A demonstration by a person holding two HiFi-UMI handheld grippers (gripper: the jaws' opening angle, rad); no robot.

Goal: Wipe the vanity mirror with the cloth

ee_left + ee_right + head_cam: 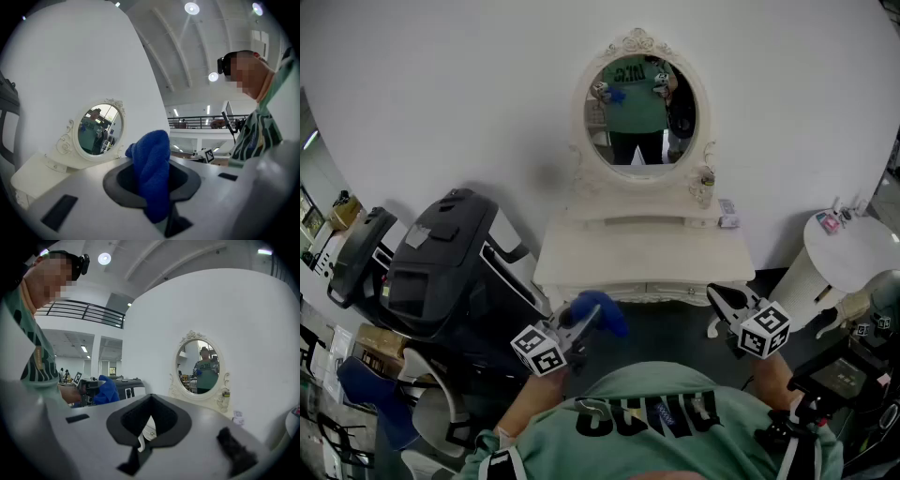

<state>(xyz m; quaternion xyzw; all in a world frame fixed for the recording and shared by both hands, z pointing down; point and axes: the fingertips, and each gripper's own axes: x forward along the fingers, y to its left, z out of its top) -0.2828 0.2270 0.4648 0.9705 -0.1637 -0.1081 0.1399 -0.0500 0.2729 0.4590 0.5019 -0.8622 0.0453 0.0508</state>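
Vanity mirror (640,111): oval glass in a white carved frame. It stands upright against the white wall, at the back of a white dressing surface (642,258).
Reflection in the mirror: a person in a green shirt with both grippers raised, and a blue spot at one of them.
Cloth (598,311): blue and thick, bunched together. It is well apart from the mirror, below it in the head view and in front of the front edge of the surface, a little left of the mirror's middle. It does not touch the glass.
Left gripper (581,326): its jaws are closed on the cloth. The cloth rises between them as a folded bundle, and the mirror is seen behind it to the left.
Right gripper (731,305): its jaws are together and nothing is between them. It is held below and right of the mirror, in front of the surface.
Marker cubes (538,350): one is on each gripper, with black and white square patterns and no letters.
Writing: the shirt (652,412) has large dark letters, upside down in the head view. They are perhaps "GUNG", but I cannot read them surely.
Small box (728,214): it lies on the surface, just right of the mirror's base. Its print is too small to read.
Small bottle (703,187): it stands beside the lower right of the mirror frame.
Black machine (441,267): it is on the floor, left of the mirror and lower.
Round side table (853,246): it is white and stands far right of the mirror.
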